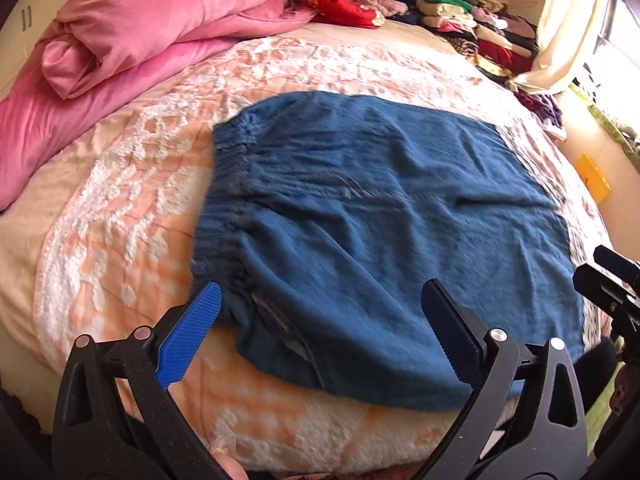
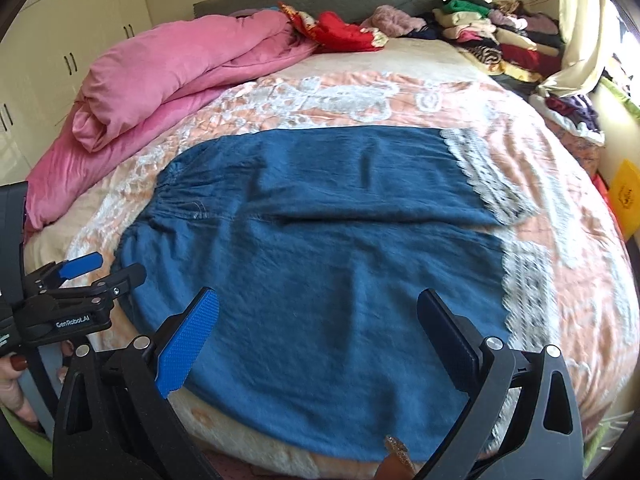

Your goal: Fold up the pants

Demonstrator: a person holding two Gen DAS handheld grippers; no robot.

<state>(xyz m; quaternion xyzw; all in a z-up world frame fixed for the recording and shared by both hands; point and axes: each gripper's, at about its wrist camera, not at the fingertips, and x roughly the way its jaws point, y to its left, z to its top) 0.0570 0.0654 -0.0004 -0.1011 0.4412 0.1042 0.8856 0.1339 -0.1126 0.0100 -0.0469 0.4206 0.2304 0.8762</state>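
1 pair of blue lace-hemmed cotton pants (image 2: 320,248) lies flat at the near edge of the peach floral bedspread (image 2: 360,92); 2 grippers, left (image 1: 320,328) and right (image 2: 318,328), jaws spread, empty.

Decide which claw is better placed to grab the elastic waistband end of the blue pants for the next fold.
Left. The left claw hangs open beside the gathered waistband of the blue pants. The right claw, also open, sits over mid-leg, nearer the lace hems.
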